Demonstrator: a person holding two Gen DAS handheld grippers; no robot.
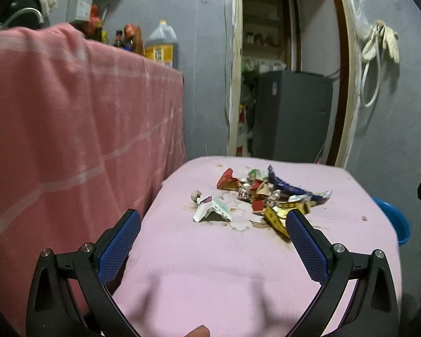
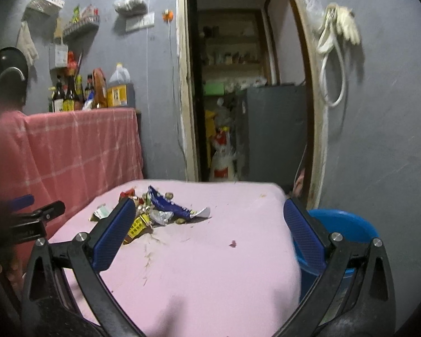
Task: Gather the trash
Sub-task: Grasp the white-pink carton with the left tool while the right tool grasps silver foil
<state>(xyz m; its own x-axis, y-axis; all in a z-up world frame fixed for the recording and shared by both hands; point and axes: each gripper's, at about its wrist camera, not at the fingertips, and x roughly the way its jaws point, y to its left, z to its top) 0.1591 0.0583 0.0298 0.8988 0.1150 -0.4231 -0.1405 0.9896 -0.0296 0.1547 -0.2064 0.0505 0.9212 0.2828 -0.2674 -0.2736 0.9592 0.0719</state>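
Note:
A pile of crumpled wrappers and torn paper [image 1: 261, 196] lies on a pink-covered table [image 1: 210, 266]; it also shows in the right wrist view [image 2: 157, 210]. My left gripper [image 1: 213, 219] is open and empty, hovering over the table's near side just short of the pile. My right gripper [image 2: 209, 210] is open and empty, with the pile by its left finger. A blue tub [image 2: 342, 221] stands on the floor beside the table's right edge; it also shows in the left wrist view [image 1: 395, 219].
A taller counter draped in red checked cloth [image 1: 70, 129] stands left of the table, with bottles and an oil jug [image 2: 119, 87] on top. A doorway [image 2: 238, 98] opens behind the table onto a grey cabinet. A tiny scrap [image 2: 233, 243] lies on the pink cloth.

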